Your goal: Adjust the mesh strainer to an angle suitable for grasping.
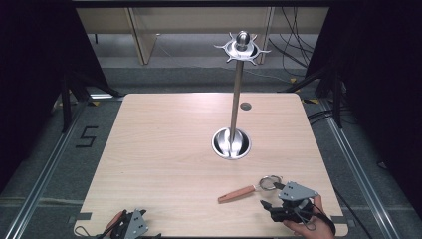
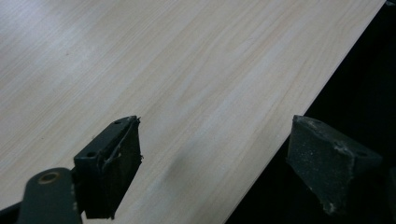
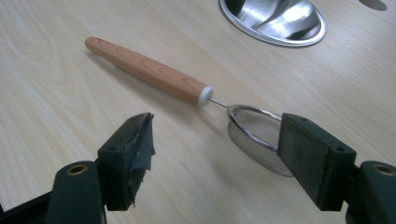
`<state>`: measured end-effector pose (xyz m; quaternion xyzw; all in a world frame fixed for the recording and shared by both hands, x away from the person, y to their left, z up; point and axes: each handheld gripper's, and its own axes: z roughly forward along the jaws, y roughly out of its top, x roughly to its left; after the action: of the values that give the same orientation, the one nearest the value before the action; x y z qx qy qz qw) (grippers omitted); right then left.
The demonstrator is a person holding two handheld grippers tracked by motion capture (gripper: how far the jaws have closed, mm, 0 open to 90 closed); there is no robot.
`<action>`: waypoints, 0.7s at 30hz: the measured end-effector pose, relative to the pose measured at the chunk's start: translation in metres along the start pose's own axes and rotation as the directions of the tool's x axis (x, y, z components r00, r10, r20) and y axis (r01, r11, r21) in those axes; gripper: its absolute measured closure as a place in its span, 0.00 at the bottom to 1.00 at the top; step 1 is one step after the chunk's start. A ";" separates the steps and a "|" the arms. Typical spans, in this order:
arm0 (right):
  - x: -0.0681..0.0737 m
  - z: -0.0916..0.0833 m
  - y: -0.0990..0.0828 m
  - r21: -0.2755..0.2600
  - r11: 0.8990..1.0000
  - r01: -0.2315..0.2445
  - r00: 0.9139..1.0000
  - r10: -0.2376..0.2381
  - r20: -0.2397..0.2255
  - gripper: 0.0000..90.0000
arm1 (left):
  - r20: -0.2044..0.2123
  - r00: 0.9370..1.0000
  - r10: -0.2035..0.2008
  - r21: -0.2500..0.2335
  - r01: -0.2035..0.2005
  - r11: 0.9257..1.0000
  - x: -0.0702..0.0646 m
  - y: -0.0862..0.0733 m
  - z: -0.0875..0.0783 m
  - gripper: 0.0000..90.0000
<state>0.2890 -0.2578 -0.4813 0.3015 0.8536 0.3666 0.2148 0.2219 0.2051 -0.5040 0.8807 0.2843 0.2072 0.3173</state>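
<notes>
One wooden-handled mesh strainer point(image 1: 249, 190) lies on the bench point(image 1: 164, 159), just before the right gripper point(image 1: 273, 209), jaws wide, empty. One steel stand point(image 1: 234, 99). Left gripper point(image 1: 130, 226) likewise wide, empty.

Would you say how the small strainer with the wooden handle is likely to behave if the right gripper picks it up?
The strainer looks light. Its thin mesh bowl would probably dent under a hard squeeze, so the handle seems safer. That handle is round and smooth and may roll or slip between the jaws.
</notes>
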 end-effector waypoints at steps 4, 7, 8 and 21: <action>0.000 0.001 0.000 0.007 1.000 0.005 1.000 -0.005 -0.002 0.31 | 0.001 1.000 0.014 0.004 -0.014 1.000 0.001 0.000 0.000 0.19; 0.001 0.001 0.000 0.015 1.000 0.000 1.000 0.000 -0.009 0.31 | 0.001 1.000 0.010 0.008 -0.010 1.000 0.001 0.000 0.000 0.19; 0.001 0.001 0.000 0.015 1.000 0.000 1.000 0.000 -0.009 0.31 | 0.002 1.000 0.009 0.006 -0.009 1.000 0.001 0.000 0.000 0.19; 0.002 0.003 0.004 0.008 1.000 0.022 1.000 -0.022 -0.016 0.30 | 0.002 1.000 0.011 0.004 -0.011 1.000 0.001 0.000 0.000 0.19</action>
<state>0.2908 -0.2522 -0.4806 0.2900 0.8601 0.3630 0.2108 0.2227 0.2057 -0.5043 0.8831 0.2793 0.2076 0.3148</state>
